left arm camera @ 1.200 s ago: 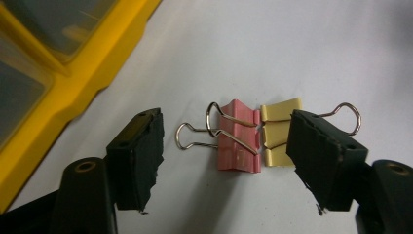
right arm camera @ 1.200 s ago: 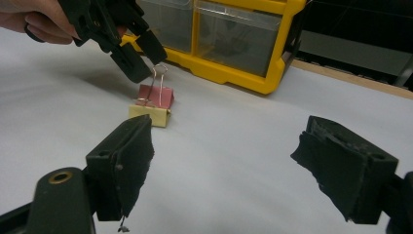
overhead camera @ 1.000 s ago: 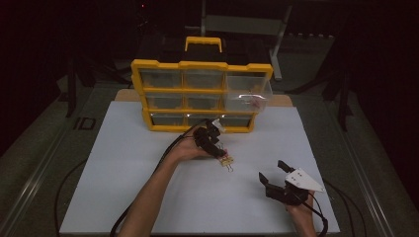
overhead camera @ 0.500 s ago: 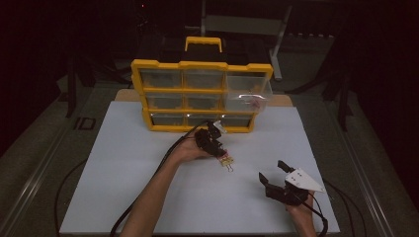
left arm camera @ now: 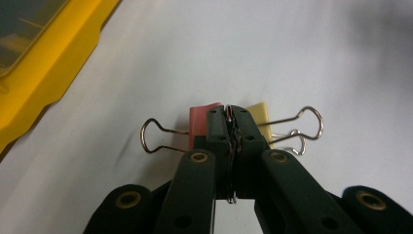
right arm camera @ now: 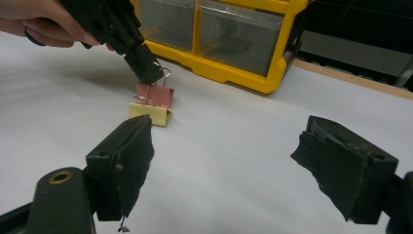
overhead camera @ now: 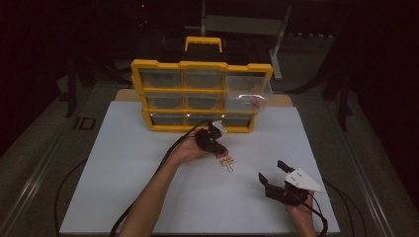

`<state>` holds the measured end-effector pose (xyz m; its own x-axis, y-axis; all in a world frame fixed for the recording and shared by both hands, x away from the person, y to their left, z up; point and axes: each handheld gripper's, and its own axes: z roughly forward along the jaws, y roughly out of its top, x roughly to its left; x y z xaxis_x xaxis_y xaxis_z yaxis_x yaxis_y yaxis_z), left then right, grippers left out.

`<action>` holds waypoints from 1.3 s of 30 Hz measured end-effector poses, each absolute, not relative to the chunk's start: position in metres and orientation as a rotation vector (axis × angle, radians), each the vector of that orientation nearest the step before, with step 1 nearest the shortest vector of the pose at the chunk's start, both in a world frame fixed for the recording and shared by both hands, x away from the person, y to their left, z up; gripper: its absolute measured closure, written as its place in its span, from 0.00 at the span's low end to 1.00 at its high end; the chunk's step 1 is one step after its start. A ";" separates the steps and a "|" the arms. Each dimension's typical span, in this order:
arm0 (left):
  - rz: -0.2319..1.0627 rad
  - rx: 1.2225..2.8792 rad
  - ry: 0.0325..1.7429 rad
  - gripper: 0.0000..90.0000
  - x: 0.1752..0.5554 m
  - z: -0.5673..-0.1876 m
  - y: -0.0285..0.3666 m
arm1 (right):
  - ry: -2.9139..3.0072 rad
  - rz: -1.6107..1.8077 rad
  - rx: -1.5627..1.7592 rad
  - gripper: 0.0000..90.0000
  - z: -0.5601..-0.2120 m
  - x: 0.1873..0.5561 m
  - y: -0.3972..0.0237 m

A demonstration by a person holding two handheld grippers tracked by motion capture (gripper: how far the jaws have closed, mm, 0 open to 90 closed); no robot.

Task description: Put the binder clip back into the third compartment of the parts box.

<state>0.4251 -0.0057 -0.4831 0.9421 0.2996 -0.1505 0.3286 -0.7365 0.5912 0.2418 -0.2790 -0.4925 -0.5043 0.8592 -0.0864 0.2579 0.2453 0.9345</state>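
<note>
Left tool (left arm camera: pixel 233 117): pressed together on a thin wire handle of the pink binder clip (left arm camera: pixel 199 127), the jaws having just been closing; in the left gripper view the wire loop runs down between the two black jaws.
Pink binder clip: lies on the white worktop (overhead camera: pixel 148 163) directly under the left tool's tips, its pink body jutting out on the left side of the jaws in the left gripper view, one wire handle stretching away to the left.
Yellow binder clip (left arm camera: pixel 259 113): touching the pink one, its body showing on the right side of the same jaws, its two wire handles reaching off to the right; in the right gripper view (right arm camera: pixel 150 113) it sits just in front of the pink clip (right arm camera: pixel 155 93), both flat on the worktop.
Yellow drawer cabinet (overhead camera: pixel 197 94): stands at the far edge of the worktop, near the clips and behind them, with one clear drawer on its right side pulled out.
Right tool (overhead camera: pixel 276 174): spread wide with nothing between the jaws, held low near the worktop's near right corner, well apart from both clips; in the right gripper view (right arm camera: pixel 224 165) the clips lie beyond its left jaw, with the left tool (right arm camera: pixel 146 73) tilted down onto them from above.
</note>
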 end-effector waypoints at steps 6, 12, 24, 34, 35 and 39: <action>-0.031 2.469 0.413 0.99 0.421 -0.478 -0.005 | 1.908 1.258 1.015 0.21 -0.493 0.242 -0.279; -0.001 2.469 0.396 0.99 0.417 -0.471 0.000 | 1.911 1.253 1.011 0.21 -0.493 0.242 -0.278; 0.046 2.436 0.384 0.99 0.409 -0.457 0.009 | 1.913 1.237 1.003 0.21 -0.493 0.241 -0.277; 0.064 2.397 0.360 0.99 0.404 -0.443 0.014 | 1.909 1.239 1.006 0.21 -0.493 0.241 -0.277; 0.062 2.397 0.355 0.99 0.403 -0.442 0.015 | 1.909 1.240 1.005 0.21 -0.493 0.241 -0.277; 0.068 2.397 0.341 0.99 0.401 -0.437 0.015 | 1.909 1.240 1.005 0.21 -0.493 0.241 -0.277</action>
<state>0.4006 0.0155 -0.4373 0.9639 0.2625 -0.0439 0.2254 -0.7177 0.6589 0.2411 -0.2769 -0.4926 -0.5013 0.8588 -0.1055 0.2531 0.2621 0.9312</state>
